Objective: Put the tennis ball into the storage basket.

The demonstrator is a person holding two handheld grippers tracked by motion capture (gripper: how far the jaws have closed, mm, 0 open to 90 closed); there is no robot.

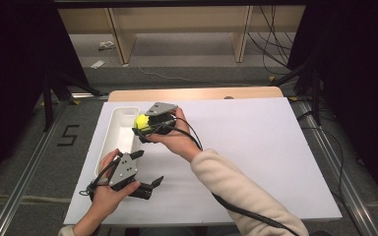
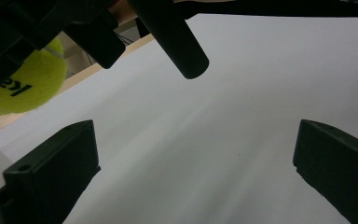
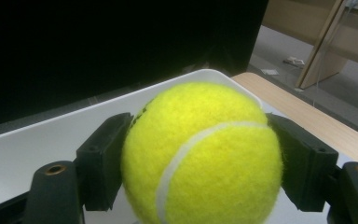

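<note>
A yellow tennis ball (image 1: 141, 122) is held above the right edge of a long white tray (image 1: 114, 129), with my right gripper (image 1: 146, 127) shut on it. In the right gripper view the ball (image 3: 200, 154) sits squeezed between both black jaws, the tray (image 3: 37, 140) behind it. My left gripper (image 1: 146, 172) rests near the front left of the white board, jaws wide apart with nothing between them. From the left gripper view (image 2: 191, 172) the ball (image 2: 28, 84) appears at upper left, held by the other gripper.
A white board (image 1: 256, 147) covers the wooden table (image 1: 197, 93). A black cable (image 1: 246, 211) trails from the right gripper along the cream sleeve. Metal rails run along both sides of the table, and wooden shelving legs stand beyond it.
</note>
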